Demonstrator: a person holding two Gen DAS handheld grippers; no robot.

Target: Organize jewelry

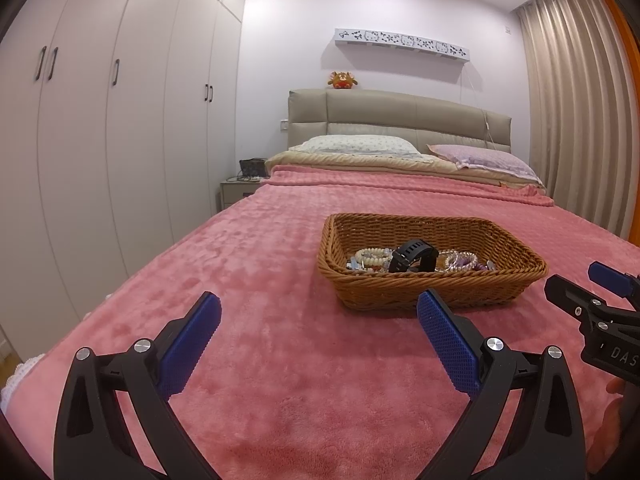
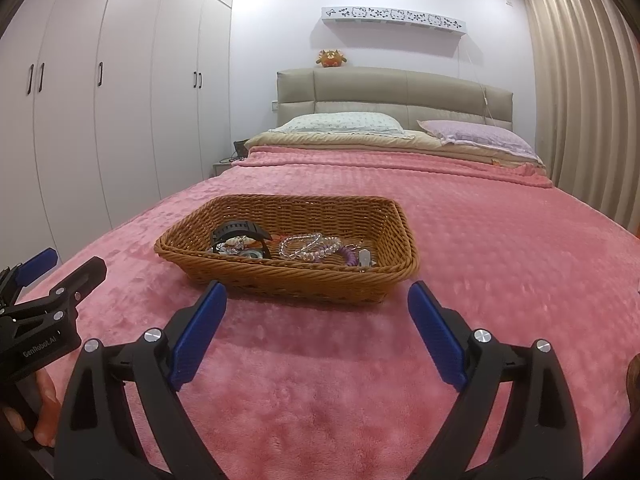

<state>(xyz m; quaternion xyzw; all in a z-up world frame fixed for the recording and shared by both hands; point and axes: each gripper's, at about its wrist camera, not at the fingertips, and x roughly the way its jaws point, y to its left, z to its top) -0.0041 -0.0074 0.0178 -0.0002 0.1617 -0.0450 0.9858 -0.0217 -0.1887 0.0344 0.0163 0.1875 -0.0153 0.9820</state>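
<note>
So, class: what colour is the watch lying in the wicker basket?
Black. The watch shows best in the left wrist view, lying among bracelets in the basket.

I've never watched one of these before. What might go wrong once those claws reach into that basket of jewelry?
The beaded bracelets lie tangled beside the black watch in the wicker basket, so one pinch may lift several pieces at once. The basket sits on a soft pink blanket and could tip or slide if nudged. Both the left gripper and right gripper are open.

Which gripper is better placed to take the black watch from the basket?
Probably the left gripper: the watch lies in the basket's left half. Both grippers are open, and the right gripper faces the basket equally.
</note>
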